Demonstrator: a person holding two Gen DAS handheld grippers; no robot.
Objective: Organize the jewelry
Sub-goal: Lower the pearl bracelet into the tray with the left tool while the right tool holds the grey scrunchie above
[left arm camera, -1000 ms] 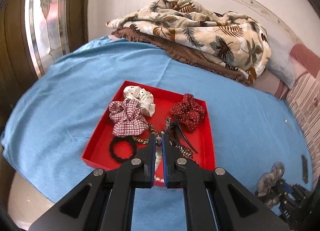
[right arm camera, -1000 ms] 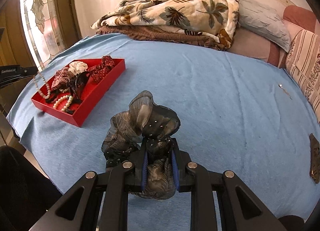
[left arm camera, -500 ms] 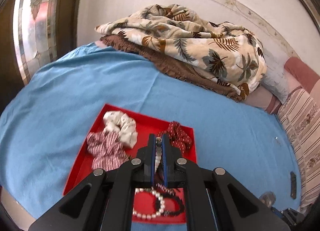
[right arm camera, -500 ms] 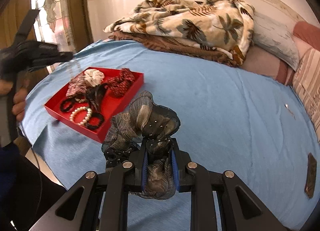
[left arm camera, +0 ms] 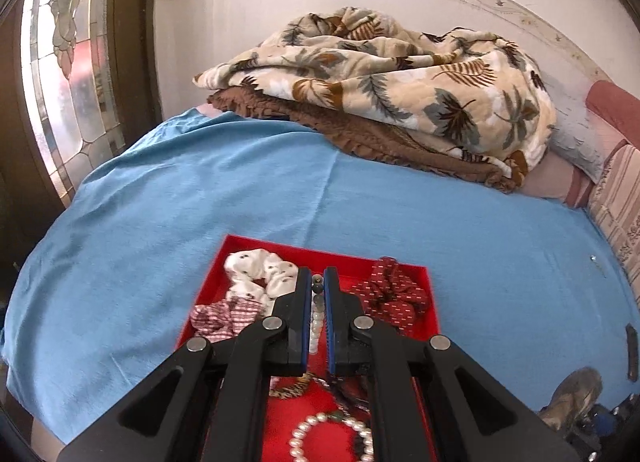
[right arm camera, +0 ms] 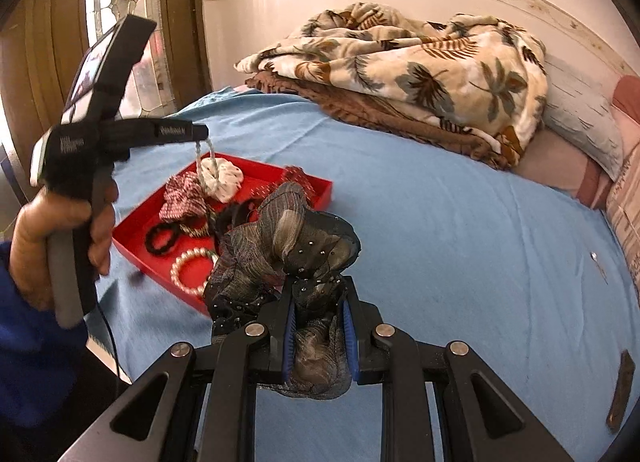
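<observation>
A red tray (left arm camera: 434, 316) (right arm camera: 320, 191) lies on the blue bed cover. It holds a white scrunchie (left arm camera: 256, 268), a plaid scrunchie (left arm camera: 218, 316), a dark red scrunchie (left arm camera: 394, 294), a black hair tie (right arm camera: 162, 236) and a pearl bracelet (left arm camera: 330, 436) (right arm camera: 188, 270). My left gripper (left arm camera: 318, 282) is shut on a pearl necklace (left arm camera: 317, 318), which hangs above the tray (right arm camera: 210, 172). My right gripper (right arm camera: 318, 316) is shut on a grey-brown sheer scrunchie (right arm camera: 288, 238), held above the cover right of the tray.
A leaf-print blanket (left arm camera: 400, 78) over a brown one is piled at the far side by the wall, with pillows (right arm camera: 580, 122) to the right. A dark flat clip (right arm camera: 620, 390) lies on the cover at right. A glass door (left arm camera: 68, 62) stands at left.
My left gripper has lifted higher with the pearl necklace, which now hangs over the tray. My right gripper has moved toward the tray with the sheer scrunchie.
</observation>
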